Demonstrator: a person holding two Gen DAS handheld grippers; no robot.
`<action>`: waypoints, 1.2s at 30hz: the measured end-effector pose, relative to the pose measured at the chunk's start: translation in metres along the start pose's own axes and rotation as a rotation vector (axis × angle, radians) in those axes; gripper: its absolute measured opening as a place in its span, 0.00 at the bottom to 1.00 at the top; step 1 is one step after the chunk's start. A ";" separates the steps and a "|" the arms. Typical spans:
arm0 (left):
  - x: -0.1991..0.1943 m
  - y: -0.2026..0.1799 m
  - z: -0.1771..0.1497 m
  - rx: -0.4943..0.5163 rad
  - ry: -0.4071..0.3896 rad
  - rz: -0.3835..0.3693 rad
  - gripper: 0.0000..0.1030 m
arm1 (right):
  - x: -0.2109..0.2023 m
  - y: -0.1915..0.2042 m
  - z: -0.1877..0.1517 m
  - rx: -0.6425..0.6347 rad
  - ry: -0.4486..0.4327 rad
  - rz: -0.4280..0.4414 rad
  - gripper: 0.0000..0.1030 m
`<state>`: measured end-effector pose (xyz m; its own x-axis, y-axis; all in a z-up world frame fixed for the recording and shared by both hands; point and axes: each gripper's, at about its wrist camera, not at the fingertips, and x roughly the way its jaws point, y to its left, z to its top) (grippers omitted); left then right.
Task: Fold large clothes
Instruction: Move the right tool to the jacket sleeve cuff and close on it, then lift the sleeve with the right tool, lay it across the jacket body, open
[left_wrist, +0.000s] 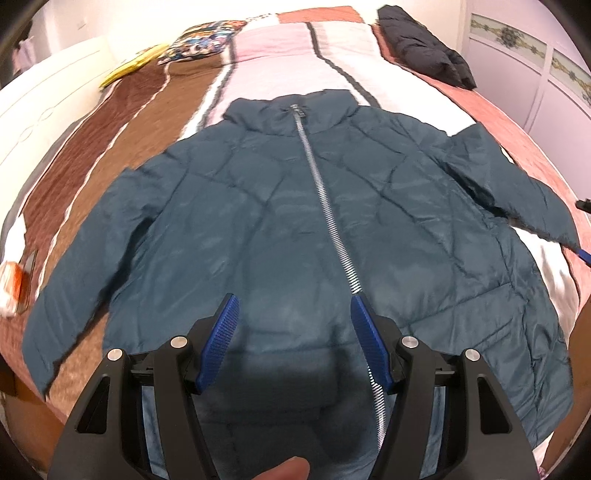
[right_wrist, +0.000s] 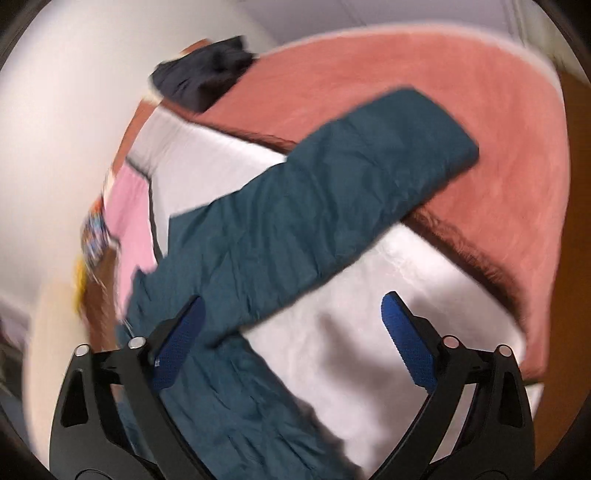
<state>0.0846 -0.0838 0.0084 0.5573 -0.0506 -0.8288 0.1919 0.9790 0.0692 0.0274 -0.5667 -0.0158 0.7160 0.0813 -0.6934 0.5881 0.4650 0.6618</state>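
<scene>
A dark teal quilted jacket (left_wrist: 280, 221) lies face up and zipped on the bed, collar away from me, both sleeves spread out. My left gripper (left_wrist: 293, 301) is open above the jacket's lower front, next to the silver zipper (left_wrist: 325, 192), holding nothing. My right gripper (right_wrist: 291, 302) is open and empty above the jacket's right sleeve (right_wrist: 325, 192), which stretches out across the bedspread. A tip of the right gripper (left_wrist: 583, 204) shows at the right edge of the left wrist view.
The bed has a striped bedspread (left_wrist: 155, 122) in brown, pink, white and salmon. A dark folded jacket (left_wrist: 424, 48) lies at the far right. A patterned pillow (left_wrist: 199, 40) and a yellow item (left_wrist: 133, 66) lie at the far left. An orange-white packet (left_wrist: 13, 280) sits at the left edge.
</scene>
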 end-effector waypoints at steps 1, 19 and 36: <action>0.001 -0.005 0.002 0.010 0.001 -0.005 0.61 | 0.004 -0.005 0.004 0.036 0.006 0.015 0.87; 0.010 -0.007 0.009 -0.010 0.029 -0.032 0.61 | 0.051 -0.070 0.047 0.319 -0.040 0.051 0.35; -0.004 0.026 -0.003 -0.076 0.004 -0.035 0.61 | -0.010 0.033 0.042 -0.130 -0.251 -0.012 0.06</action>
<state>0.0848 -0.0579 0.0115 0.5480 -0.0841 -0.8322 0.1489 0.9889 -0.0018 0.0553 -0.5890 0.0252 0.7895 -0.1383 -0.5980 0.5557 0.5748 0.6007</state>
